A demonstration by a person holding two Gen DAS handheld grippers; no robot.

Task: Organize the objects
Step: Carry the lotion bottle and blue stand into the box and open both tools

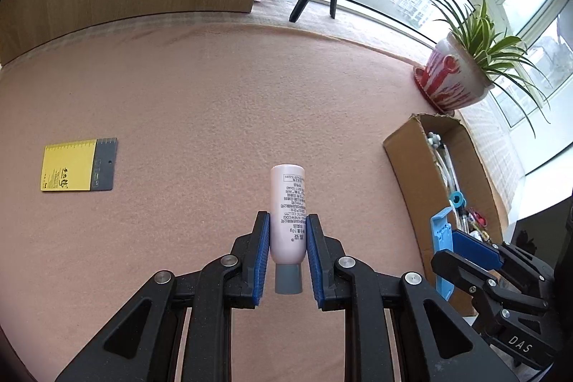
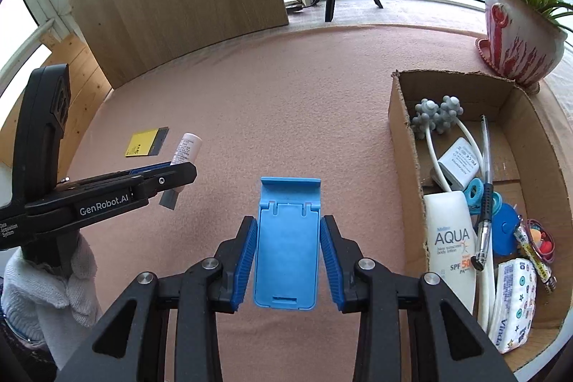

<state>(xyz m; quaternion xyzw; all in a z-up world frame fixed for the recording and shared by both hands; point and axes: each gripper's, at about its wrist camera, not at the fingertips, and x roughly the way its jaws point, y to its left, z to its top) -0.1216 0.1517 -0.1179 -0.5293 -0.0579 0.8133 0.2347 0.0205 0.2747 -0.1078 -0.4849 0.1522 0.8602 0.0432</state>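
Left gripper [image 1: 287,231] clamped on a pink tube [image 1: 287,203], grey cap toward the camera, pads pressing both sides; tube is off the mat. Right gripper [image 2: 288,244] clamped on a blue phone stand [image 2: 286,238], folded flat, lip end away from the camera, also off the mat. Cardboard box [image 2: 401,131] sits at the right on the pink mat [image 1: 215,88], next to a potted plant [image 1: 454,74]. Box holds a sunscreen bottle [image 2: 451,238], pens, a grey knobbly massager [image 2: 435,117], white adapter, tissue pack (small coloured bits at the far right too jumbled to identify). Left view sees only a sliver of the box contents; near end hidden behind the right gripper. Yellow card [image 1: 77,165] lies alone on the mat at left, print unreadable. Gloved hand [image 2: 50,278] holds the left gripper, cut off by the frame edge
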